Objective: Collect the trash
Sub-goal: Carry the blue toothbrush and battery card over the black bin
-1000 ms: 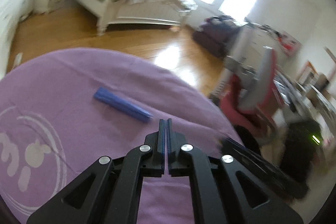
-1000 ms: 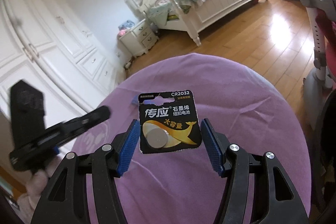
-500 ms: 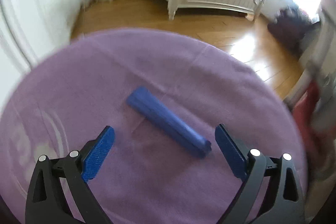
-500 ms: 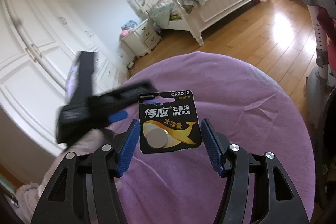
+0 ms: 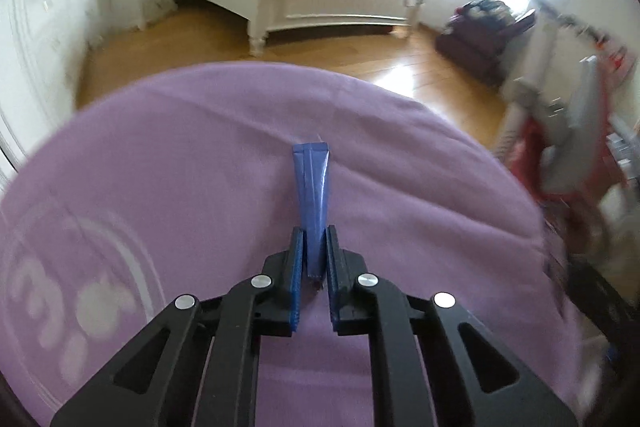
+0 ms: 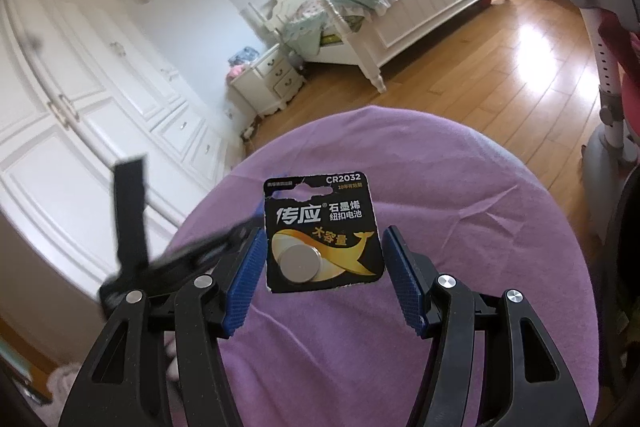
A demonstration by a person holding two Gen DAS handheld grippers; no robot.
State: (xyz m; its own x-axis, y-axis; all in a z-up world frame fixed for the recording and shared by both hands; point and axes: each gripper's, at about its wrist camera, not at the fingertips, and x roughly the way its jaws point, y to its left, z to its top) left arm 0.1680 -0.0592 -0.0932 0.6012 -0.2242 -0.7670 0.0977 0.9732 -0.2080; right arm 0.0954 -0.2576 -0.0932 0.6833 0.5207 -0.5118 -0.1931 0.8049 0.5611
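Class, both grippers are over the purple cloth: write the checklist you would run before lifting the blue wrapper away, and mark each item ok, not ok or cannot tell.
1. Left gripper closed on the wrapper: ok.
2. Grip at the wrapper's near end, far end sticking out forward: ok.
3. Wrapper clear of the cloth: cannot tell.
4. Battery card between the right gripper pads: ok.
5. Right grip firm on the card: cannot tell; a gap shows at the right pad.
6. Trash bin in view: not ok.
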